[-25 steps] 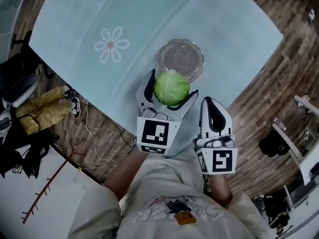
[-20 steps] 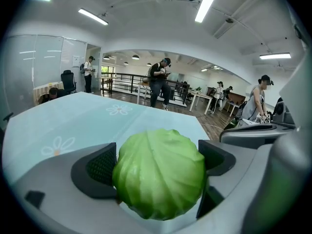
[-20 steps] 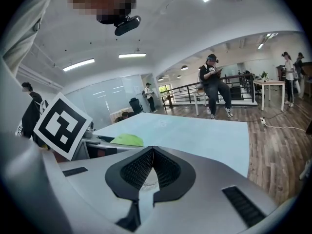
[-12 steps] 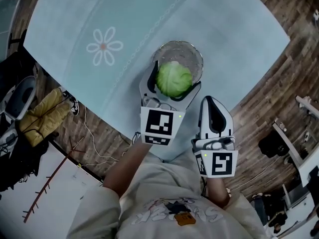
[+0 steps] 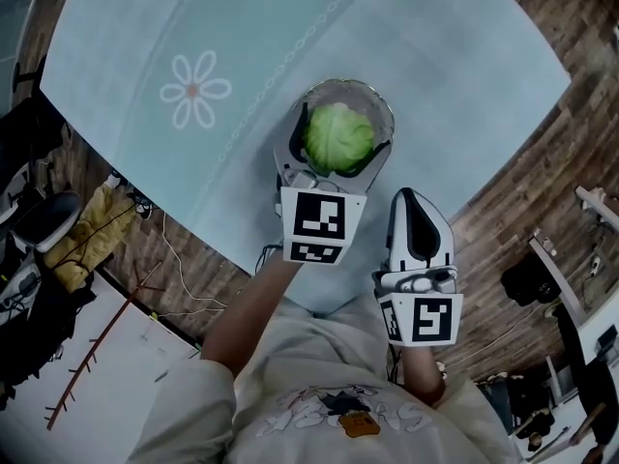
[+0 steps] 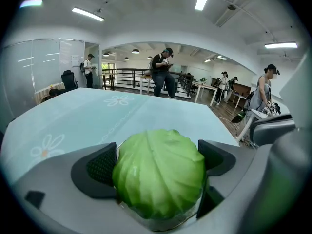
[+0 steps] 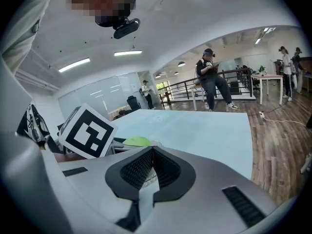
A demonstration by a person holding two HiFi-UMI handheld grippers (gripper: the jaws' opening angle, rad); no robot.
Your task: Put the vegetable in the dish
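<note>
A table (image 5: 435, 66) under a pale blue cloth with a white flower print (image 5: 194, 90) fills the upper part of the head view, with dark wood floor (image 5: 522, 201) around it. Just above the middle of the frame stands a clear glass dish (image 5: 375, 100). The left gripper (image 5: 335, 159) reaches over the dish's near rim with its jaws clamped on a green cabbage (image 5: 338, 133), which sits over the dish's bowl; whether it rests on the glass cannot be told. The left gripper's marker cube (image 5: 315, 226) lies just below. The right gripper (image 5: 411, 199) is at lower right, apart from the dish.

In the left gripper view, an open office with standing people and ceiling lights lies behind the blue table (image 6: 97, 116). The cabbage (image 6: 161, 174) fills the lower middle, pressed on both sides by the dark ribbed pads (image 6: 101, 168). A strip of clear glass (image 6: 153, 223) shows under it.

In the right gripper view, the same office and table (image 7: 204, 130) appear. The right gripper (image 7: 152, 156) has its jaws closed together with nothing between them. At the left are the marker cube (image 7: 87, 130) and a sliver of the cabbage (image 7: 136, 141).
</note>
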